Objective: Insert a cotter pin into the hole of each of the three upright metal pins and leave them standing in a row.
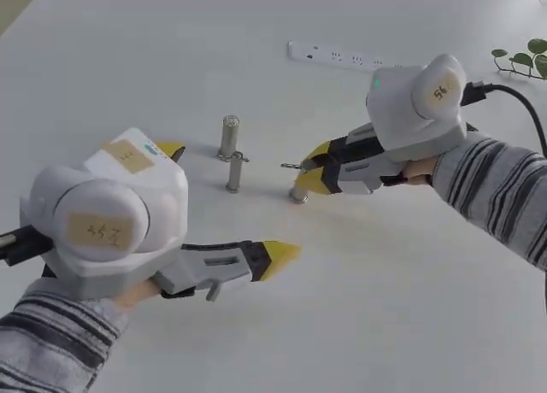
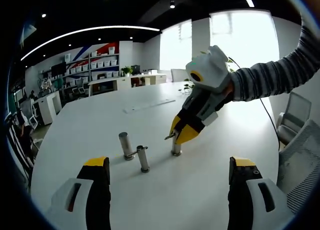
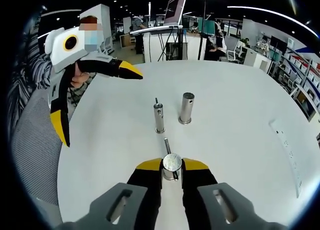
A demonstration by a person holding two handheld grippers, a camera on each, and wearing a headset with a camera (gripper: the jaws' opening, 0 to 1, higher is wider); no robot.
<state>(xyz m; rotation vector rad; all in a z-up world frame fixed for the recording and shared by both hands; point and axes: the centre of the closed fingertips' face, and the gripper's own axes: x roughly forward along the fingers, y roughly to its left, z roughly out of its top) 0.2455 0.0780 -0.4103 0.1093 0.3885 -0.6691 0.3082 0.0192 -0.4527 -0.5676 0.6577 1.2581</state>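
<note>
Cotter pin (image 1: 291, 165) lies level, pointing away from right gripper (image 1: 311, 171).

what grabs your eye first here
The right gripper, centre right in the head view, has its yellow tips closed about a thin cotter pin just above the nearest metal pin. Left of it stand the middle pin and the far pin. The left gripper hangs wide open in the foreground.
</note>
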